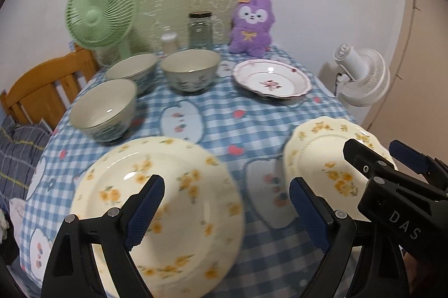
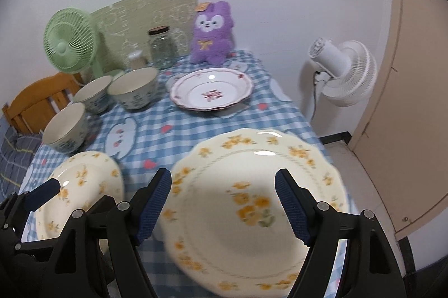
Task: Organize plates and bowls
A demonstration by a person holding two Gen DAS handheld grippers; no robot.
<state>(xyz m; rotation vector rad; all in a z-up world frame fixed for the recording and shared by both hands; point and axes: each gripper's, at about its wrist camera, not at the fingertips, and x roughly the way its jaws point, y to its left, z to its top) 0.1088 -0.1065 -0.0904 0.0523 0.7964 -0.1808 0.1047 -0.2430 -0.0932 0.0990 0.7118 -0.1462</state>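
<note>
I see the table (image 1: 218,113) under a blue checked cloth filling the middle of both views.

In the left wrist view a cream plate (image 1: 156,214) with yellow flowers lies in the lower left of the frame, under my left gripper (image 1: 226,211). The gripper's jaws stand wide apart with nothing between the pads; one finger sits over the plate and the other over bare cloth.

A second cream plate (image 2: 252,208), scalloped at the rim, fills the lower centre of the right wrist view. My right gripper (image 2: 224,207) hangs over it, also spread and empty, and I cannot tell whether the fingers touch the plate. In the left view this gripper shows at the lower right, over the same plate.

A white plate (image 2: 211,93) with a red flower and red edge lies in the upper middle of the right view, well apart from the cream ones.

Three bowls (image 1: 103,110) (image 1: 190,72) (image 1: 131,71) stand close together at the left of centre in the left view.

At the top of the frame stand a green fan (image 1: 98,15), a purple plush toy (image 1: 252,23) and a glass jar (image 1: 200,30). A white fan (image 1: 361,74) stands off the table at the right edge.
</note>
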